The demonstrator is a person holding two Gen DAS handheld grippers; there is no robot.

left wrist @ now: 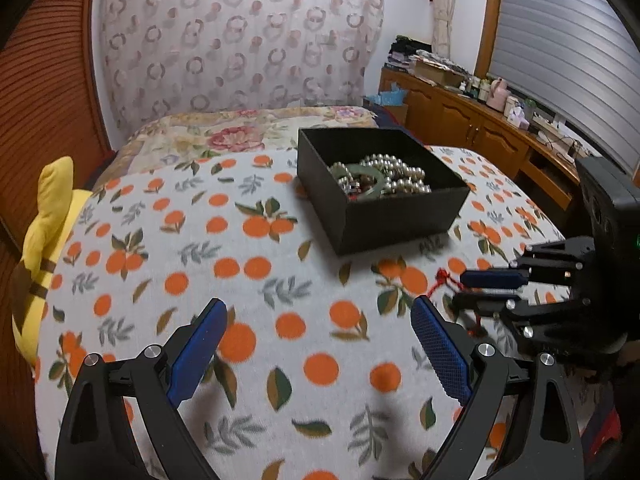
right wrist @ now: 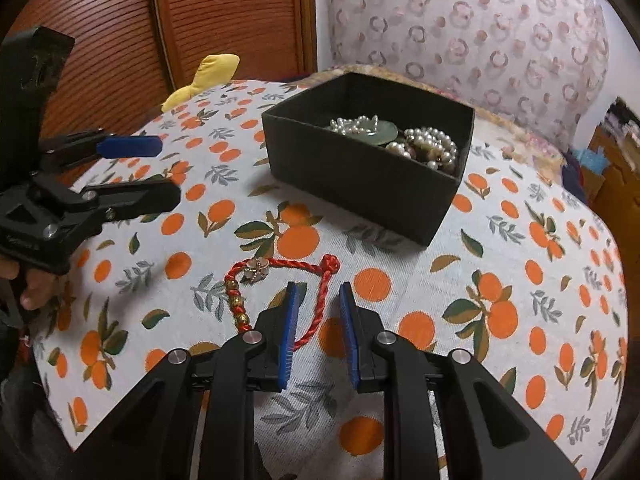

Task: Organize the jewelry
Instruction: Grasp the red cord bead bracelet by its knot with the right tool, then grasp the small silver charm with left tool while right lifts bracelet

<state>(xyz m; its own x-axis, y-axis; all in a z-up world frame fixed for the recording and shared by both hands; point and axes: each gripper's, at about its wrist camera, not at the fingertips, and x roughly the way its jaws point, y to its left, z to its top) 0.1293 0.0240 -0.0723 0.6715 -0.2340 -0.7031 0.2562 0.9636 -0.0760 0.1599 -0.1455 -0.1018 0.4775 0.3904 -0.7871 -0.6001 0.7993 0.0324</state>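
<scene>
A black open box (left wrist: 400, 216) (right wrist: 352, 184) sits on the orange-print cloth and holds pearl strands (right wrist: 432, 144) and a green jade piece (right wrist: 384, 132). A red cord bracelet (right wrist: 280, 276) with gold beads and a flower charm lies on the cloth in front of the box. My right gripper (right wrist: 319, 292) (left wrist: 460, 290) is partly open, with its fingers on either side of the red cord, low over the cloth. My left gripper (left wrist: 320, 312) (right wrist: 168, 168) is wide open and empty, hovering to the left of the bracelet.
A yellow plush toy (left wrist: 44, 240) lies at the cloth's left edge. A patterned curtain (left wrist: 240, 40) hangs behind. A wooden louvred door (right wrist: 200, 12) stands at the left. A wooden cabinet (left wrist: 480, 120) with clutter stands at the far right.
</scene>
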